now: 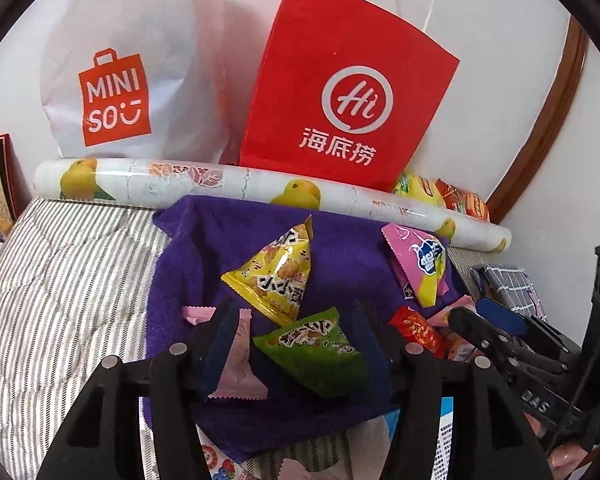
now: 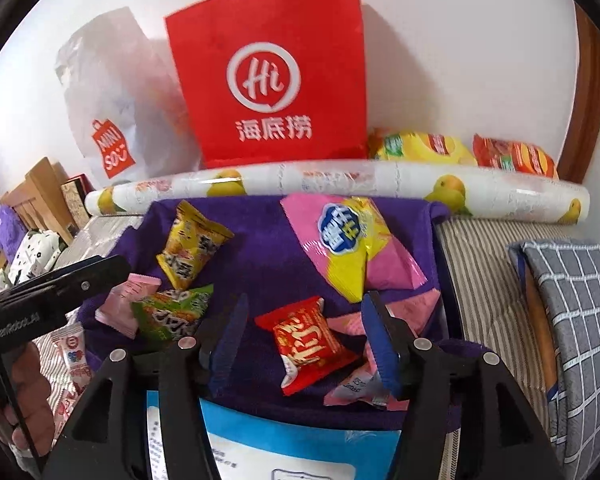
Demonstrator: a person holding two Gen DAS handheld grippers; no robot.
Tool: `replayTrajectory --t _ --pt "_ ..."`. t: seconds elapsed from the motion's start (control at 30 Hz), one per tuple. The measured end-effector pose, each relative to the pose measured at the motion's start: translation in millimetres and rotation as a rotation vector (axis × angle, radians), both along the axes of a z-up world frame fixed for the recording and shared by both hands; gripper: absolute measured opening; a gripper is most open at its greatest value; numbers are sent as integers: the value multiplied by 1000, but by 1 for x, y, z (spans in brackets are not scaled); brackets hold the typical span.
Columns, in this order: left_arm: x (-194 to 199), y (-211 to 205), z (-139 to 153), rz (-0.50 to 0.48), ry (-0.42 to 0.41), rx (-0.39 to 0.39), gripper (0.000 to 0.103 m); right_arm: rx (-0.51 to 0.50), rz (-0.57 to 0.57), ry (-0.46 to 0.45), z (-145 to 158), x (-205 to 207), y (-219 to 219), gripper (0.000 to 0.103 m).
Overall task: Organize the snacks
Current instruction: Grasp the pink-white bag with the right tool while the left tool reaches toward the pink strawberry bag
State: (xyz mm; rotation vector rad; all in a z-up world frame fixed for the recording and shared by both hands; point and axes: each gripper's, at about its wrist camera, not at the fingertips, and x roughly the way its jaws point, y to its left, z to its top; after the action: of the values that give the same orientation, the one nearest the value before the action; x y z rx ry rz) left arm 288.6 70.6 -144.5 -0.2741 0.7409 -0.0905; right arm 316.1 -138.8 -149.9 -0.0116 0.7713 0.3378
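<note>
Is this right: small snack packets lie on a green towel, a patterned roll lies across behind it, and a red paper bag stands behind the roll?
Not quite. The towel is purple, not green, as the right wrist view shows. The rest holds: snack packets, such as the red packet, lie on it, the patterned roll lies across behind it, and the red paper bag stands behind the roll.

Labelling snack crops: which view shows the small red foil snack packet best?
Right wrist view: the small red foil snack packet lies whole and centred on the purple towel, print facing the camera. Left wrist view catches only part of it at right, cut off behind that hand-held gripper's finger.
</note>
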Motion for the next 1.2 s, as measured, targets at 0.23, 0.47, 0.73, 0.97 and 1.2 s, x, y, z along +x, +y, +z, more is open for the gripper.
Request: replayTrajectory --t 0.23,0.47,0.73,0.97,1.2 --pt "-2 6 3 14 -1 4 57 80 55 -16 10 -13 10 58" --pt "-11 12 15 28 -16 20 57 70 126 -29 15 -50 29 55" --pt "-39 47 13 47 42 -20 57 14 284 30 10 -97 65 49" --pt "-75 77 14 66 55 18 57 -141 472 27 1 -123 111 51" --pt "-93 100 12 66 56 12 57 -252 495 56 -14 -119 132 52"
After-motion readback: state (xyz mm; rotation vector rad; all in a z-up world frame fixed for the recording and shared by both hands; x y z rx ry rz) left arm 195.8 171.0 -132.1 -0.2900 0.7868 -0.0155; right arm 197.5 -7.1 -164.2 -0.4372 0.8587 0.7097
